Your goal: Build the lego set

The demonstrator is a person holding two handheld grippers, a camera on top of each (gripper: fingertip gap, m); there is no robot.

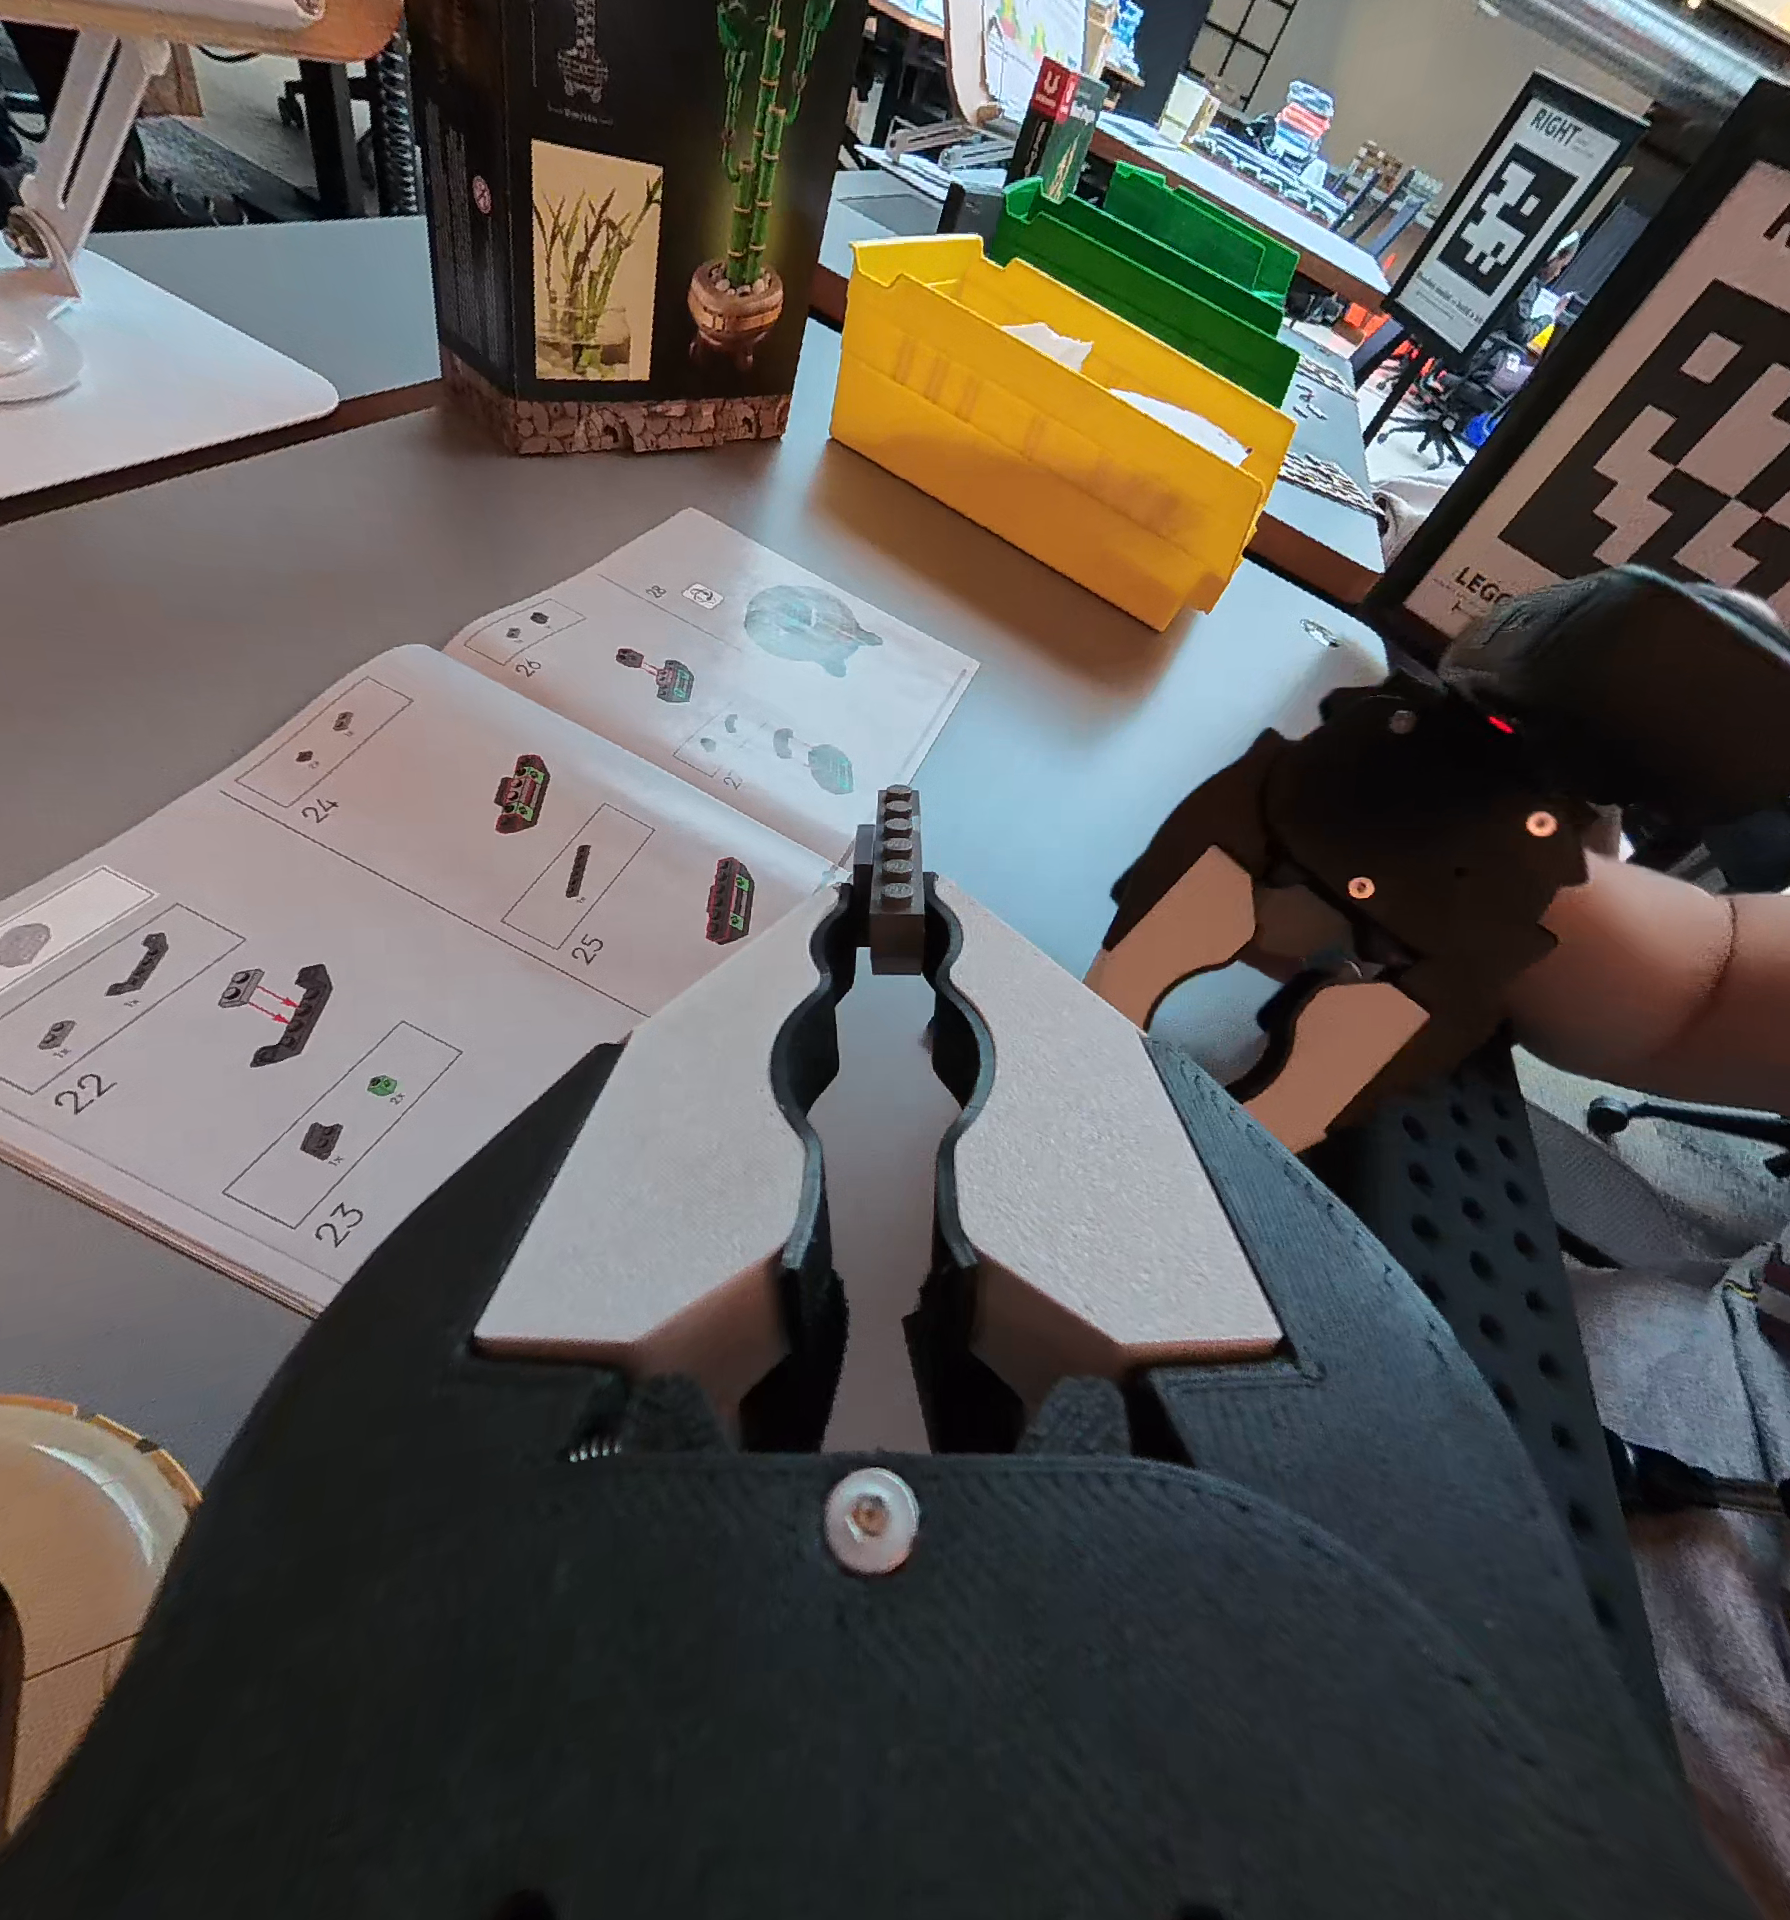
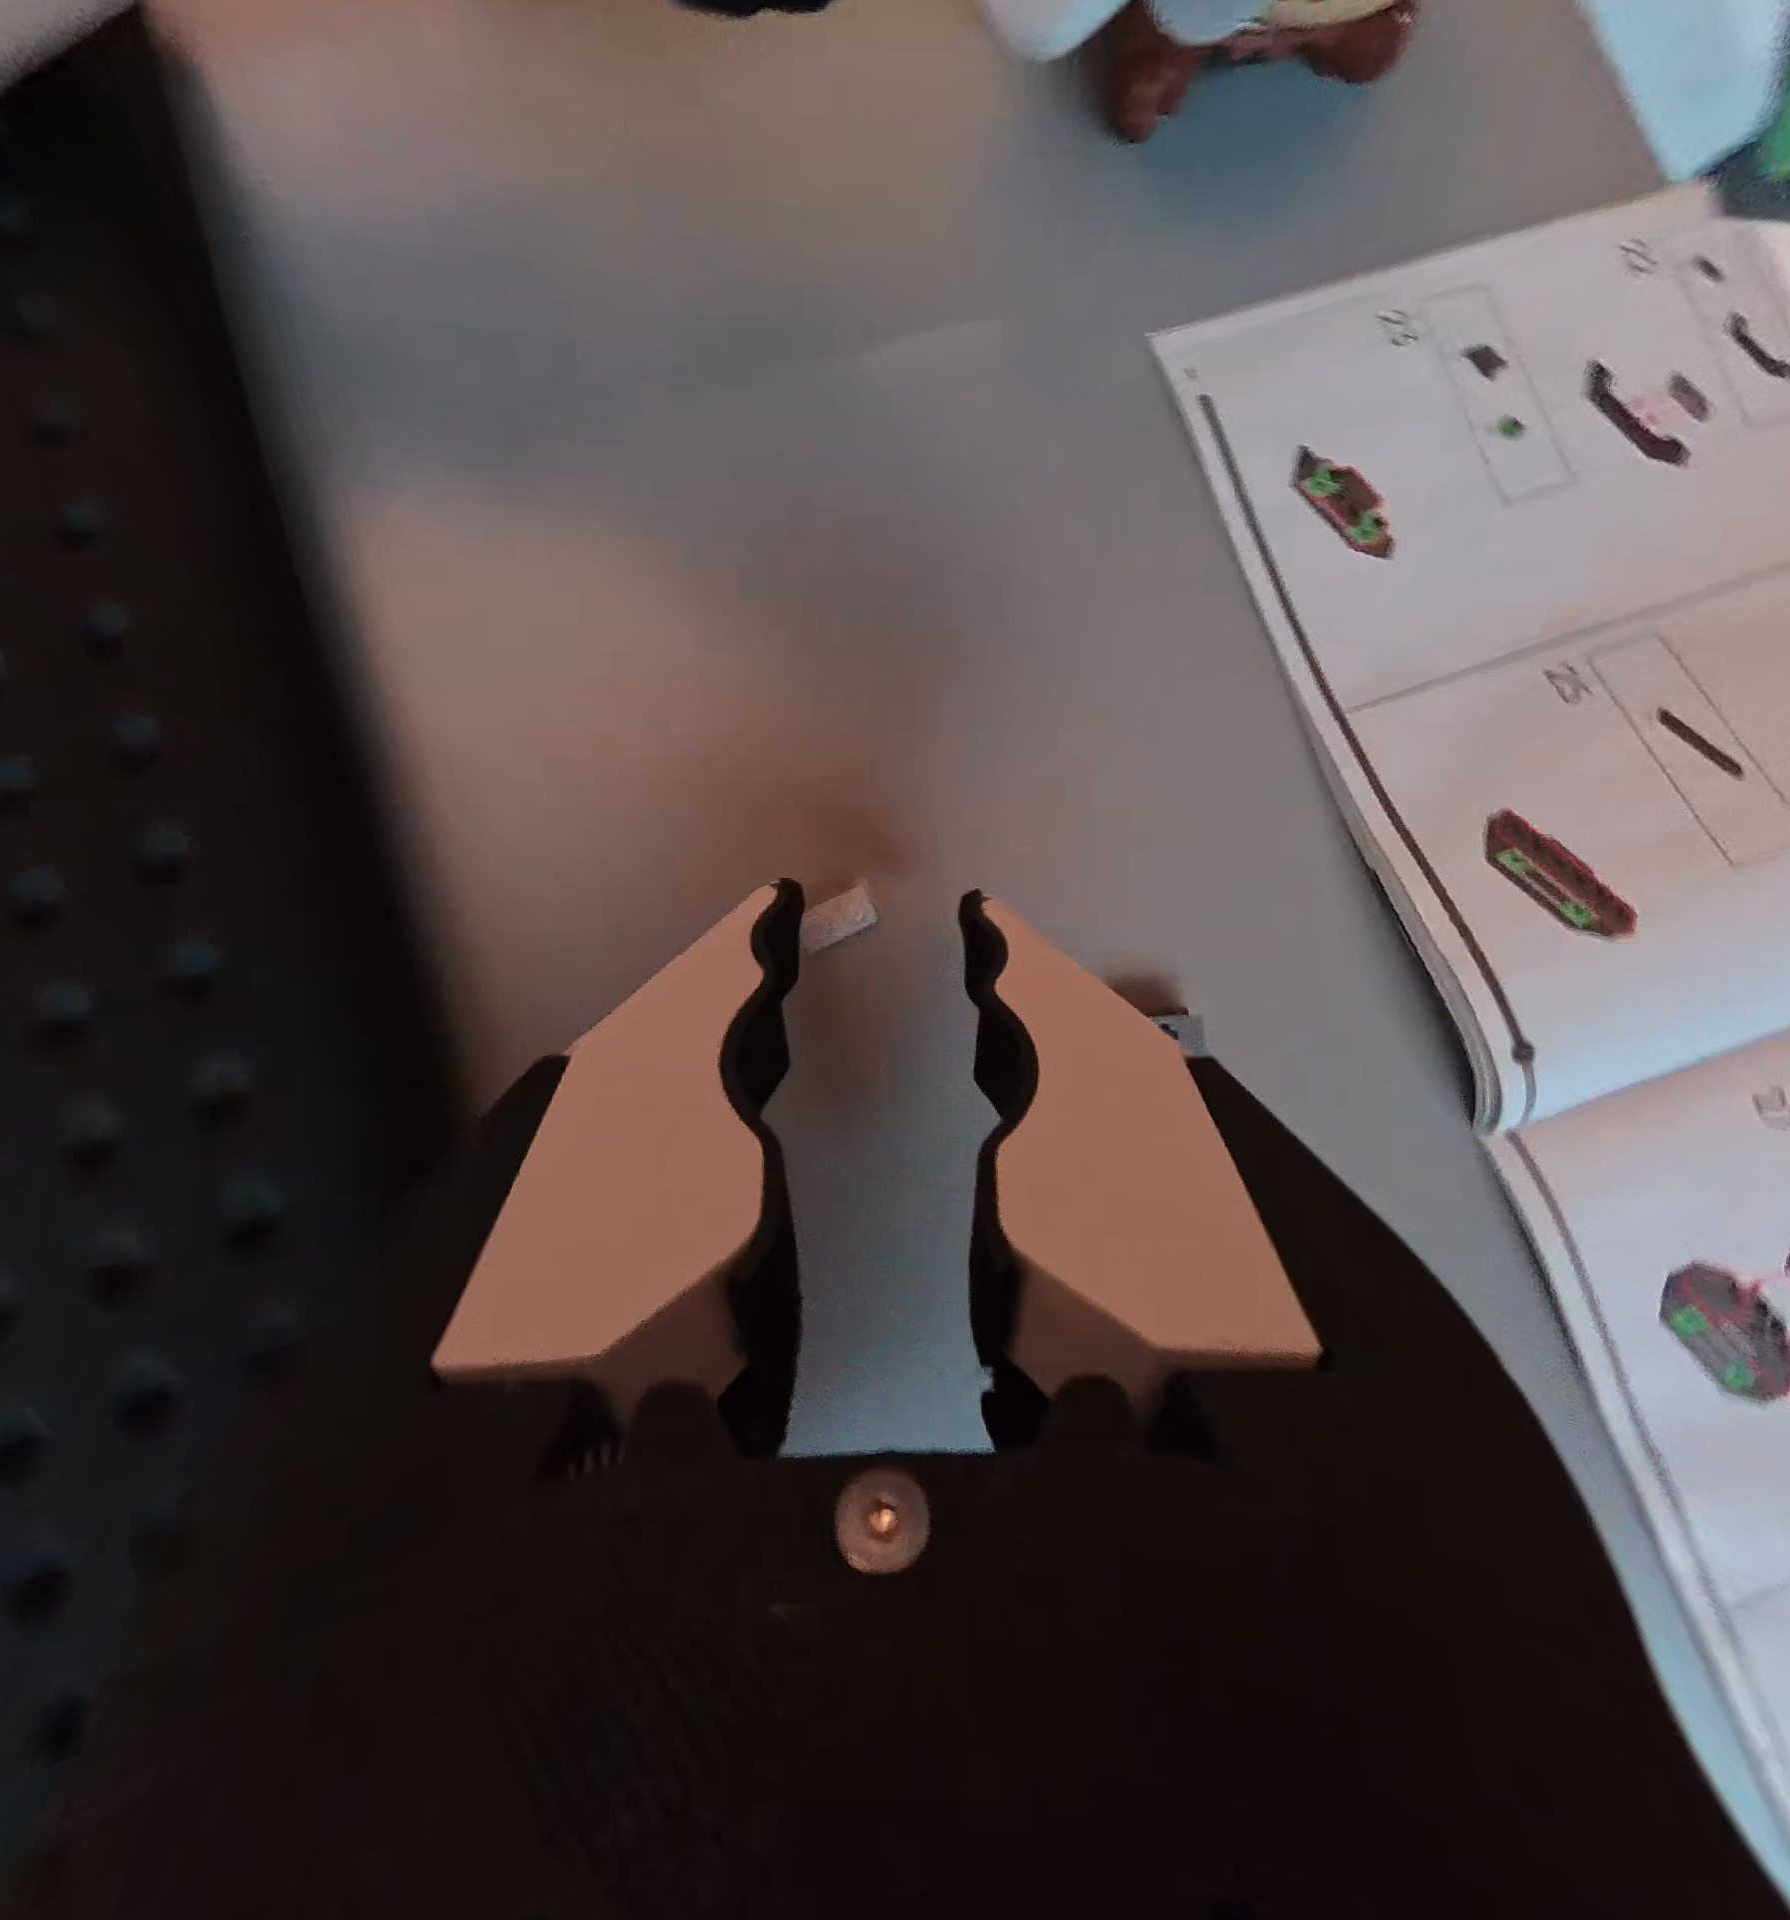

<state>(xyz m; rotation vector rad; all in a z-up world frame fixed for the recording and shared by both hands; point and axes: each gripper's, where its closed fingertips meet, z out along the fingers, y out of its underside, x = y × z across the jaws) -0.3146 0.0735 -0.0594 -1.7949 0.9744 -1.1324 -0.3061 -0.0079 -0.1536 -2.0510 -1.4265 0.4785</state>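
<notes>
We see a yellow plastic bin (image 1: 1052, 436) on the grey table (image 1: 195, 644), with white crumpled bags or paper showing above its rim; what those hold we cannot tell. Just behind it stands a green plastic bin (image 1: 1171, 265), its inside hidden from us. A tall dark cardboard box (image 1: 621, 208) printed with a bamboo plant stands left of the yellow bin, its top cut off by the frame.

The left gripper (image 1: 893, 920) has its jaws closed on a dark brown one-stud-wide Lego plate (image 1: 895, 878), which points forward from the tips above the open instruction booklet (image 1: 371, 883). The right gripper (image 2: 878, 914) hangs low over the table with its jaws apart and nothing between them; a small pale flat piece (image 2: 841, 920) lies on the table by its left tip, too blurred to identify. Another small grey piece (image 2: 1177, 1027) peeks from behind the right finger, mostly hidden. At the top edge of the right wrist view a brown built Lego part (image 2: 1244, 62) is cut off and smeared by motion blur. A black studded mat (image 2: 70, 831) lies along the left.
</notes>
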